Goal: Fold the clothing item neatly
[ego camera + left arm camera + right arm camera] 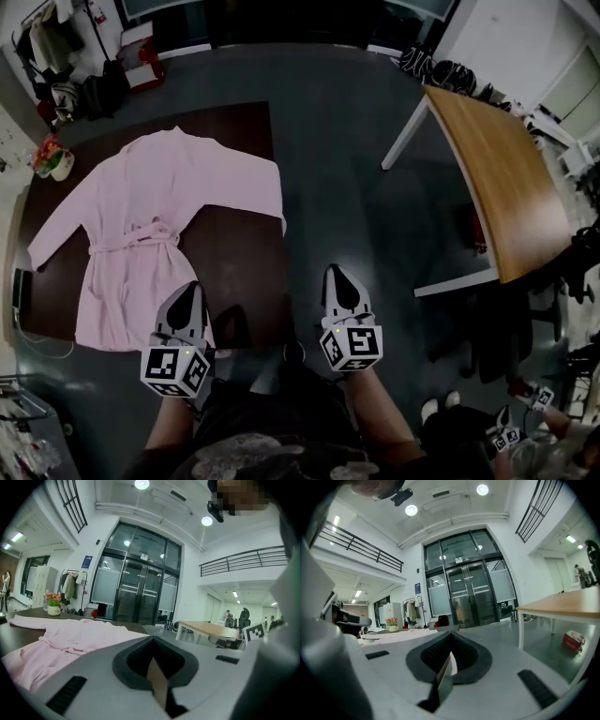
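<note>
A pale pink robe [141, 234] lies spread flat on a dark brown table [239, 272], sleeves out, its belt tied at the waist. In the left gripper view the robe [61, 641] fills the lower left. My left gripper [190, 292] is shut and empty, its tip over the robe's lower hem at the table's near edge. My right gripper [337, 278] is shut and empty too, held over the grey floor to the right of the table, apart from the robe. Both point roughly level toward the glass doors.
A wooden table with white legs [506, 178] stands to the right. A flower pot [54, 159] sits at the dark table's far left corner. A clothes rack and bags [66, 56] are at the far left. Office chairs [525, 319] crowd the right.
</note>
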